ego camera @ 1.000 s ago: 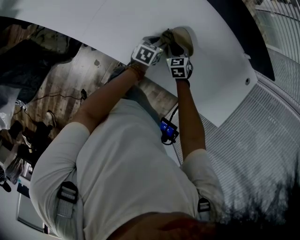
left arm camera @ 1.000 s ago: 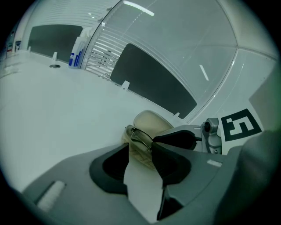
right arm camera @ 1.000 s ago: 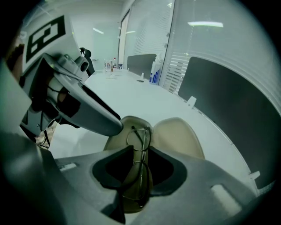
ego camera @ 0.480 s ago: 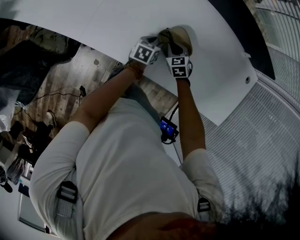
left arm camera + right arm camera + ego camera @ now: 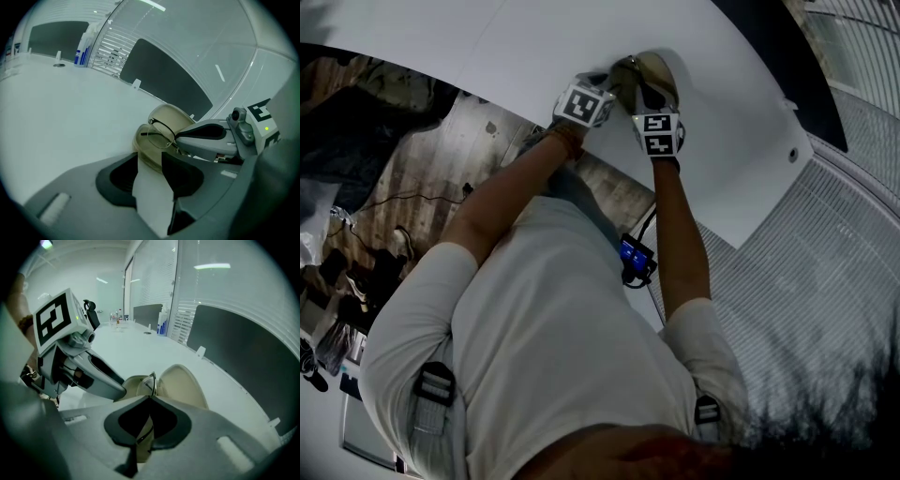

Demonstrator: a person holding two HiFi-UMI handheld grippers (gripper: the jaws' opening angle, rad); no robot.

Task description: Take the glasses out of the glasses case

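An open beige glasses case [image 5: 661, 73] lies on the white table [image 5: 534, 47], its lid [image 5: 183, 384] raised. Thin wire glasses [image 5: 159, 137] stand up out of the lower shell. My right gripper [image 5: 150, 398] has just been closing and is now shut on the glasses' frame [image 5: 151, 380]; in the left gripper view its finger [image 5: 206, 133] meets the frame from the right. My left gripper [image 5: 150, 157] holds the near rim of the lower shell between its fingertips. In the head view both marker cubes sit close together at the case.
A dark partition panel [image 5: 164, 75] runs along the table's far edge, with a spray bottle [image 5: 82, 49] beside it. More bottles [image 5: 161, 324] stand far down the table. A ribbed floor grating [image 5: 825, 281] lies to my right.
Both grippers stay at the case, with no clear movement of either hand in the head view.
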